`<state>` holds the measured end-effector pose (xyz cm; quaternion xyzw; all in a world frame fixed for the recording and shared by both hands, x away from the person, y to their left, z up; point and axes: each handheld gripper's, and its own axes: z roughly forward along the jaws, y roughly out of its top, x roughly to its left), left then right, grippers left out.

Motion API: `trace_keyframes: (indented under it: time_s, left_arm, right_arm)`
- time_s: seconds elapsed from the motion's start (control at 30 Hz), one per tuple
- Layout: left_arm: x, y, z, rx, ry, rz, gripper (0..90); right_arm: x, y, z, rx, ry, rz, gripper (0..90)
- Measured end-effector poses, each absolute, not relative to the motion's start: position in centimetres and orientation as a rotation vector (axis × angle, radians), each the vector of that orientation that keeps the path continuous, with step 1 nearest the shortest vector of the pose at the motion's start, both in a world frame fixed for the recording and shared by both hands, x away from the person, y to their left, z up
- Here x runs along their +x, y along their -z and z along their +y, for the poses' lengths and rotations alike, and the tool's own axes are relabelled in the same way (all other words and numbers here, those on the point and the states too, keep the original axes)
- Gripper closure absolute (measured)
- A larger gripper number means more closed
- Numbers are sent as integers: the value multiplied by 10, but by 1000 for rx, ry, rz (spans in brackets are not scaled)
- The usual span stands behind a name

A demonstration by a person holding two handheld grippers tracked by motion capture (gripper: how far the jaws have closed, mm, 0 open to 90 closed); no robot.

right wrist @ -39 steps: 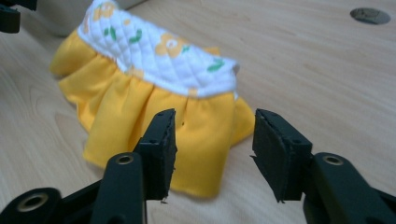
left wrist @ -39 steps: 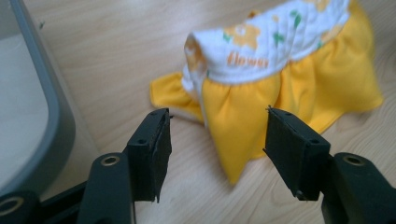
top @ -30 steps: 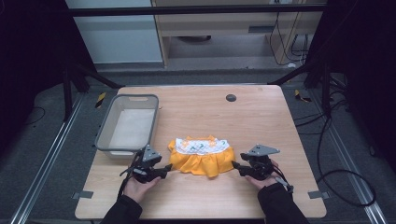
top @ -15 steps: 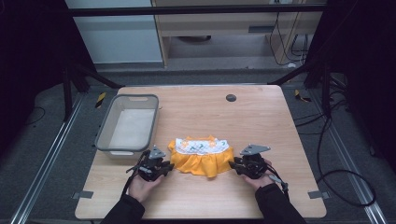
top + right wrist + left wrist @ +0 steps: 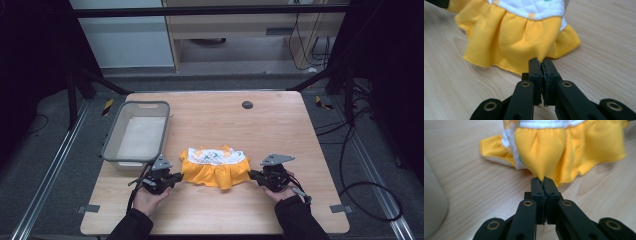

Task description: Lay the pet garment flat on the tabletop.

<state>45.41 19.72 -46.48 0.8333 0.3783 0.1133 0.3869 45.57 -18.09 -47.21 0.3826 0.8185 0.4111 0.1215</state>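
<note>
A small yellow dress with a white printed top lies flat near the front of the wooden table. My left gripper has just closed and pinches the left edge of the yellow skirt; in the left gripper view the cloth gathers into a point between its jaws. At the skirt's right edge, my right gripper has just closed too. In the right gripper view the yellow hem is nipped at the tip of its jaws. Each gripper is held by a hand at the table's front.
A grey plastic basket stands at the table's left, just behind my left gripper; its pale wall is close by in the left gripper view. A dark round mark sits near the far edge. Cables trail on the floor to the right.
Both grippers closed their jaws onto the dress's side edges, after standing open beside it a second ago. The hands barely shifted, and the dress stays flat on the table.
</note>
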Motion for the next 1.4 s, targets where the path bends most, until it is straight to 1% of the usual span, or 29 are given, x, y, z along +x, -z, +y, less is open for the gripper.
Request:
trace_keyframes:
  time_s: [0.1,0.13,0.17,0.23,0.27,0.4,0.43,0.57,0.63,0.73,0.8,0.83,0.87,0.9,0.93,0.97,1.03,1.07,1.1,1.17,1.2,1.23,1.3,1.33,1.37,1.4]
  left_arm:
    - [438,453,204,2091,-278,925,878]
    - [438,453,204,2091,-278,925,878]
    - [431,448,208,2084,-260,913,878]
    - [427,445,210,2083,-270,902,878]
    - [421,442,214,2073,-254,901,878]
    - [412,441,218,2069,-237,899,877]
    - [409,443,219,2076,-225,903,877]
    - [399,450,219,2109,-198,927,875]
    - [391,457,213,2163,-237,922,871]
    - [389,462,208,2197,-252,914,864]
    - [390,472,202,2261,-304,912,851]
    - [391,474,201,2275,-325,916,825]
    - [391,476,201,2289,-353,921,775]
    - [391,476,201,2289,-353,921,700]
    - [391,476,201,2285,-374,914,700]
    - [391,474,204,2245,-408,899,565]
    - [390,468,208,2177,-413,890,478]
    - [390,468,208,2177,-413,890,446]
    - [390,465,211,2139,-414,892,415]
    - [390,464,212,2124,-418,893,411]
    - [390,462,214,2107,-426,896,411]
    - [391,457,216,2083,-441,897,410]
    - [393,450,219,2046,-458,897,410]
    - [393,450,219,2046,-458,897,410]
    - [396,441,222,2008,-468,898,412]
    - [396,441,222,2008,-468,898,412]
  right_arm:
    - [444,463,-183,1067,-1231,2387,871]
    - [444,463,-183,1067,-1231,2387,871]
    - [437,456,-185,1043,-1269,2380,871]
    - [434,454,-185,1038,-1281,2384,870]
    - [427,450,-185,1021,-1301,2391,871]
    - [417,448,-186,1016,-1317,2409,870]
    - [408,448,-190,1015,-1323,2423,869]
    - [399,454,-193,1032,-1296,2437,867]
    - [392,462,-195,1049,-1237,2463,864]
    - [392,468,-196,1063,-1201,2472,859]
    - [395,475,-195,1086,-1142,2486,836]
    - [395,478,-194,1093,-1126,2489,829]
    - [396,480,-193,1091,-1101,2495,821]
    - [396,481,-193,1084,-1094,2492,792]
    - [396,481,-193,1084,-1094,2492,792]
    - [396,479,-194,1072,-1111,2471,747]
    - [395,476,-195,1065,-1145,2441,701]
    - [395,476,-195,1065,-1145,2441,701]
    - [395,472,-197,1053,-1201,2406,684]
    - [395,470,-197,1057,-1223,2381,656]
    - [395,470,-197,1057,-1223,2381,656]
    - [397,467,-197,1046,-1246,2349,618]
    - [399,463,-197,1030,-1266,2308,571]
    - [401,462,-197,1029,-1274,2290,553]
    - [403,459,-198,1028,-1286,2267,537]
    - [403,459,-198,1028,-1286,2267,537]
